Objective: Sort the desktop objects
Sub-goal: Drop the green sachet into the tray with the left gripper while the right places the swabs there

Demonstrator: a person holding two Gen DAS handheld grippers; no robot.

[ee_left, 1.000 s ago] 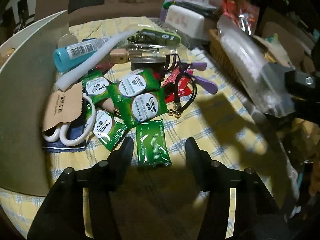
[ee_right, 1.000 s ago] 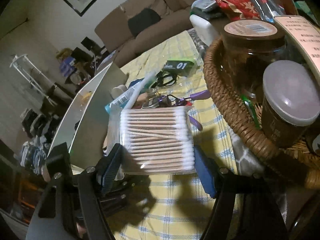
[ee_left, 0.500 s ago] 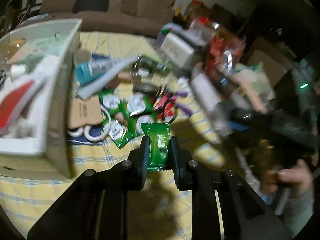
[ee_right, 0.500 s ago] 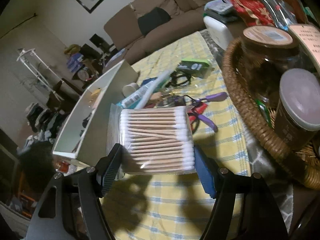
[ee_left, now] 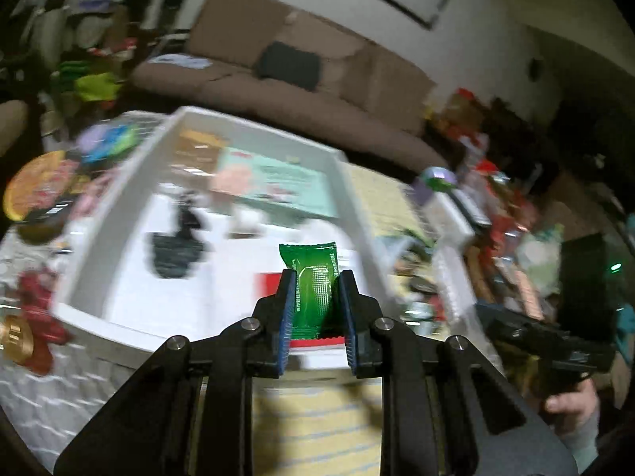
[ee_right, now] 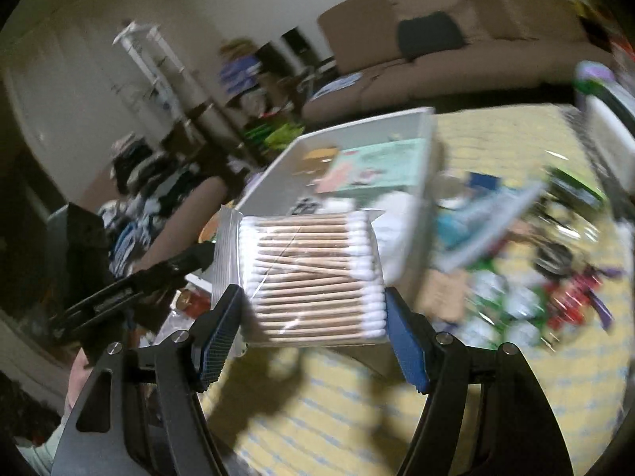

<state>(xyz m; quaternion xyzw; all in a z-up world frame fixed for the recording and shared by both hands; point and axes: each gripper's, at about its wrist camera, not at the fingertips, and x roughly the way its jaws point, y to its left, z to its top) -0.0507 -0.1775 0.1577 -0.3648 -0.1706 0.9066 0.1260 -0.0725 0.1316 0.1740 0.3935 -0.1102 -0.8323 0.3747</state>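
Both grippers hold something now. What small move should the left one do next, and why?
Probably open the left gripper to drop the green sachet into the white tray. The sachet is clamped between the pads and appears to hang above the tray's inside, past its near wall.

My right gripper has a clear bag of cotton swabs clamped between its blue pads, the swabs lying sideways with white tips at each end. Past the bag I see a white bin on the yellow checked tablecloth, with a mint-green card inside it. To the right of the bin the table is crowded and blurred: green packets, something red and purple, a blue tube. The other gripper shows at left, dark. A brown sofa stands behind.
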